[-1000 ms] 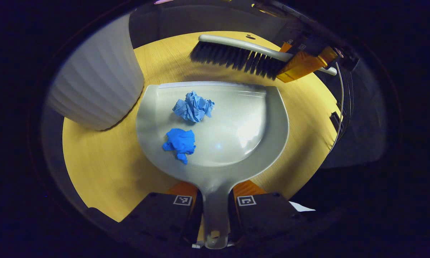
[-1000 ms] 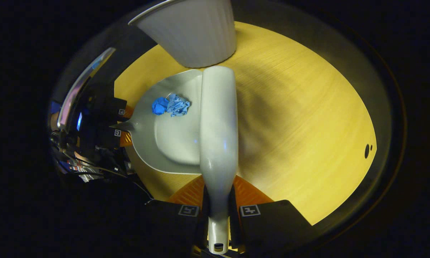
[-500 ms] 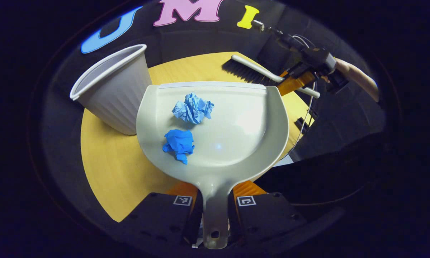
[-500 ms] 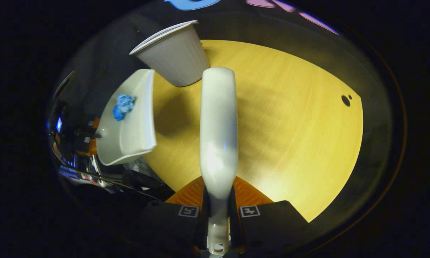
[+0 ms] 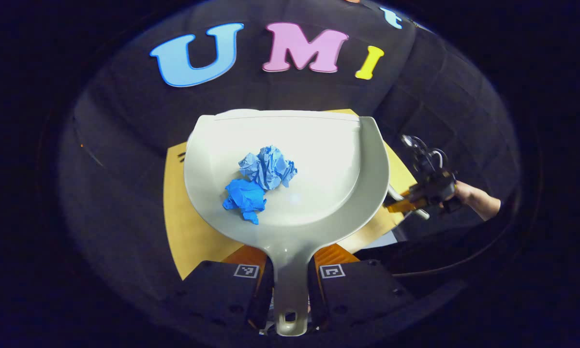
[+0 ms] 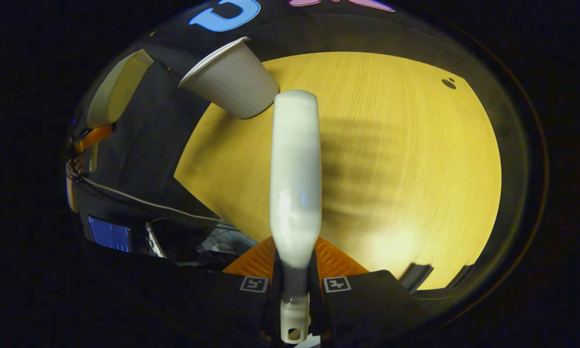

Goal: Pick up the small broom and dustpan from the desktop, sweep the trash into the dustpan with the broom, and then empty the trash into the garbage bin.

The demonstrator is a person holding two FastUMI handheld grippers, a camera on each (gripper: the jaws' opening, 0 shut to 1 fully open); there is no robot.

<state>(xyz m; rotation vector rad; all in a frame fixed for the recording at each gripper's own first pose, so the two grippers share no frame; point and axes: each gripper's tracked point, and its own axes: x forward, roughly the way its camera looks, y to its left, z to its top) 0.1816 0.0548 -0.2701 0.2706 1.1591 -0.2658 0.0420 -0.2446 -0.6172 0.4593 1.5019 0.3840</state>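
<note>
Left gripper point(image 5: 290, 270), clamping dustpan point(image 5: 319, 159) handle, having risen off the desktop point(image 6: 391, 159), carrying trash point(image 5: 260, 179) binward; right gripper point(image 6: 294, 285) gripping broom point(image 6: 294, 169).

Around you hangs the black cloth wall point(image 5: 125, 130), creased and folded, closing the booth behind the table point(image 6: 406, 159). The table has a light wood-grain top, round-edged in your right gripper view, lit warm and bright toward its near side, with soft striped shadows across its middle. Near its far edge you can see a small dark hole point(image 6: 448, 83) in the top. In your left gripper view a corner of the same top shows below, with darkness beyond it. Off the table's left edge lie cables point(image 6: 140, 205) and a small lit blue screen point(image 6: 108, 233), dim against the dark.
</note>
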